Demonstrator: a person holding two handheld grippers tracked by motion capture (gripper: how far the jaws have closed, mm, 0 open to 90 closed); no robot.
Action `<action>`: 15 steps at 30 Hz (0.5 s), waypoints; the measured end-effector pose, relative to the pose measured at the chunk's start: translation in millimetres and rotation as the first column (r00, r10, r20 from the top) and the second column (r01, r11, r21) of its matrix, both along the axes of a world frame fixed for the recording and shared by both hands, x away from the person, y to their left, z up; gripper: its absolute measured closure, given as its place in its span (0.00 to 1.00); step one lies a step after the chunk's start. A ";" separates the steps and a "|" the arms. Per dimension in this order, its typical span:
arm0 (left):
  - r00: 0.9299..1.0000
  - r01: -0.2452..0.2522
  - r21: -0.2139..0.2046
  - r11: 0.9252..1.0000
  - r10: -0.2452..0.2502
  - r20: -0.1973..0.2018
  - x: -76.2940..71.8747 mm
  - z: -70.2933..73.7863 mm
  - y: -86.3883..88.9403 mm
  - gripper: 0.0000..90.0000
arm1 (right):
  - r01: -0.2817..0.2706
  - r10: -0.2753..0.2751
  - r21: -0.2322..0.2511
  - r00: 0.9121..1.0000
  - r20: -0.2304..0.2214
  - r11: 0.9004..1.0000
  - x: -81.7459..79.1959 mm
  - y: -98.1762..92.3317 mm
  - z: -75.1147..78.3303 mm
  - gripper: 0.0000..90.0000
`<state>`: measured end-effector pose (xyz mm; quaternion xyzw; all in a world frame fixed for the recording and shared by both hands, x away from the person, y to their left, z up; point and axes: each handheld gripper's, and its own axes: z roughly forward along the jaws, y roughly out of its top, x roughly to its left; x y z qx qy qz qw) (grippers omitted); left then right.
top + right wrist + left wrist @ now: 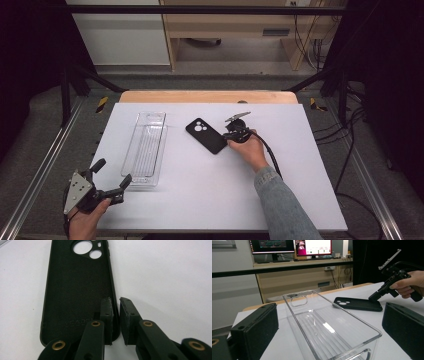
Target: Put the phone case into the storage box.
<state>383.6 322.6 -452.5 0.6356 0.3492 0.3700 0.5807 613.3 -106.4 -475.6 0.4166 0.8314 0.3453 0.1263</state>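
A black phone case (206, 135) lies inside-up on the white table, camera cutouts toward the far side. My right gripper (227, 137) points down at the case's near right edge. In the right gripper view the phone case (77, 290) has its side wall between the jaws of the right gripper (116, 301). One pad sits inside the case against the wall. The other is just outside, a thin gap away. A clear plastic tray (150, 116) lies left of the case. My left gripper (114, 171) stands open at the tray's near end. In its own view the left gripper (329, 335) faces along the empty tray (347, 312) with the phone case (358, 304) beyond.
The white table top (210, 200) has bare room in front of the case and to the right. A wooden edge (207, 96) runs along its far side. A black frame (200, 9) and metal rails (40, 165) surround the table. Cables (350, 145) lie on the floor at right.
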 end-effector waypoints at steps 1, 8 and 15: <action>1.000 0.000 0.000 1.000 0.000 0.000 0.0 0.0 0.0 0.00 | 0.000 0.000 0.000 1.000 0.000 1.000 0.0 0.0 0.0 0.90; 1.000 0.000 0.001 1.000 0.000 -0.001 0.1 0.0 -0.1 0.00 | 0.000 0.000 -0.001 1.000 0.003 1.000 0.0 -0.3 -0.3 0.91; 1.000 0.000 0.002 1.000 0.000 -0.001 0.1 0.0 -0.4 0.00 | 0.002 -0.002 -0.002 1.000 0.005 1.000 -0.4 -0.1 -0.5 0.92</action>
